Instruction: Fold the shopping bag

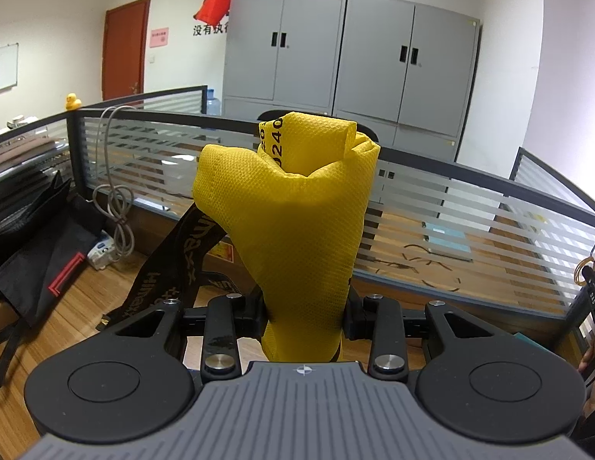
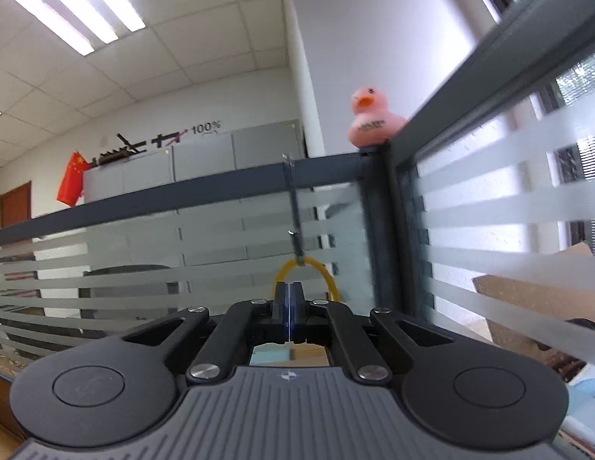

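Between the fingers of the left gripper [image 1: 304,316] stood the yellow shopping bag [image 1: 297,207], rolled and folded into a thick upright bundle. The jaws were closed on its lower end, pressing it from both sides, and the bundle rose straight up in front of the camera, held clear of the wooden desk [image 1: 470,268]. Its top flared wider than the gripped part, with a folded-over flap showing black printed digits. A black strap [image 1: 170,268] with lettering hung down from the left side of the bundle toward the desk.

Behind the bag ran a striped glass partition [image 1: 450,207] with a dark frame, and a yellow rubber duck [image 1: 72,101] sat on its top rail at the left. Grey metal cabinets [image 1: 351,57] stood against the far wall, and a black bag [image 1: 40,245] lay on the left part of the desk.

The right gripper [image 2: 288,303] was raised and tilted up toward the partition, its fingers pressed together with nothing between them. Just beyond them a yellow loop [image 2: 328,278] hung from a metal hook [image 2: 296,207] on the partition. A pink rubber duck [image 2: 374,120] sat on the corner of the rail above.
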A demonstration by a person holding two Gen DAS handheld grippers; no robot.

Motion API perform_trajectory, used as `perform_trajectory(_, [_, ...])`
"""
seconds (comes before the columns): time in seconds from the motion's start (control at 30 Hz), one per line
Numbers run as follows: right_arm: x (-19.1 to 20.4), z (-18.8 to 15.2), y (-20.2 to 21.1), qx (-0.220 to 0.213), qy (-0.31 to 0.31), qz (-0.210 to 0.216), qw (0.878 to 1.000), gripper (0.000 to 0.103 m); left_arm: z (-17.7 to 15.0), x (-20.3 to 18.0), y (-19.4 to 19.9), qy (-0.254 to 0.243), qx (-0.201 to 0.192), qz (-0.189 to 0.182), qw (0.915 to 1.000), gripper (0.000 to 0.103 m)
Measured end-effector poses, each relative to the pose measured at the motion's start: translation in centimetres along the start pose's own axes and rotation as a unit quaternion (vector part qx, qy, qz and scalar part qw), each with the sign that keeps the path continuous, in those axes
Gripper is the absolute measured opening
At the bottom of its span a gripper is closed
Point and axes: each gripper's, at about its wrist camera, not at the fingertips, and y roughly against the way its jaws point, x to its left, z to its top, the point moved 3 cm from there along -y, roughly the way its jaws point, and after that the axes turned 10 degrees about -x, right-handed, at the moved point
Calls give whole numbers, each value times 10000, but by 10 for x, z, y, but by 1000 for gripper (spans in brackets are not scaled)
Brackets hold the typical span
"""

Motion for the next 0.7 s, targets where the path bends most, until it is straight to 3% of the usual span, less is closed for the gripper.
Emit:
perform_trajectory(0.27, [-11,3,5,12,-228,-177,9996,4,0,2,-2,-8,51,0,10000,38])
perform_trajectory(0.7, [-15,0,-12,58,-326,-74,9994,1,-3,0,-5,-15,122,-72,9999,38])
